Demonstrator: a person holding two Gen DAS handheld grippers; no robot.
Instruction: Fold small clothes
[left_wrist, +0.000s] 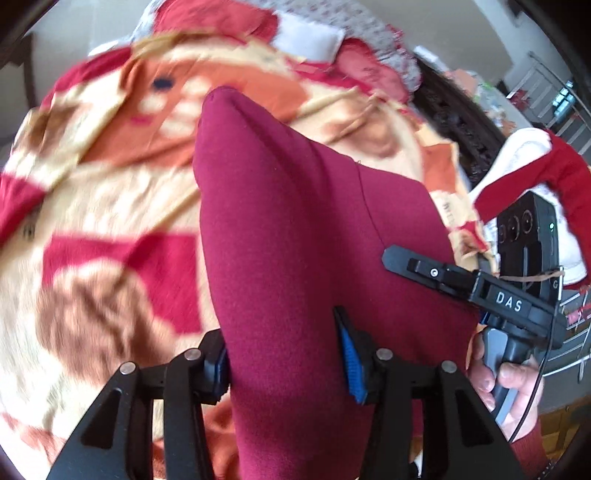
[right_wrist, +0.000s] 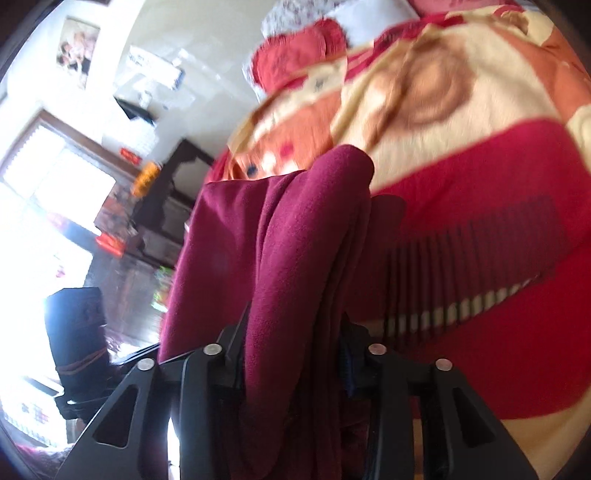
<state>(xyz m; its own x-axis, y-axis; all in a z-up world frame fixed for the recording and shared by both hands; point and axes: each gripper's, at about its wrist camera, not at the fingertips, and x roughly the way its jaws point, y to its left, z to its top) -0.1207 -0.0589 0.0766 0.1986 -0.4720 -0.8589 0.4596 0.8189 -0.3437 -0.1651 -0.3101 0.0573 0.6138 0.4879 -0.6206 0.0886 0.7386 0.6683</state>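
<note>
Between both sets of jaws I'm pinching the maroon garment (left_wrist: 295, 229): left gripper (left_wrist: 284, 365) and right gripper (right_wrist: 291, 354) are clamping it, its length hanging lifted above the blanket (left_wrist: 110, 184).

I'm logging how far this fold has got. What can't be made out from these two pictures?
- Left wrist view: the maroon garment fills the middle, hiding its own shape and fold lines; its lower part is cut off by the bottom edge.
- Left wrist view: the blanket pattern is motion-blurred.
- Right wrist view: the cloth bunches over the right gripper, hiding the fingers' contact.
- Right wrist view: window glare washes out the left side.
</note>
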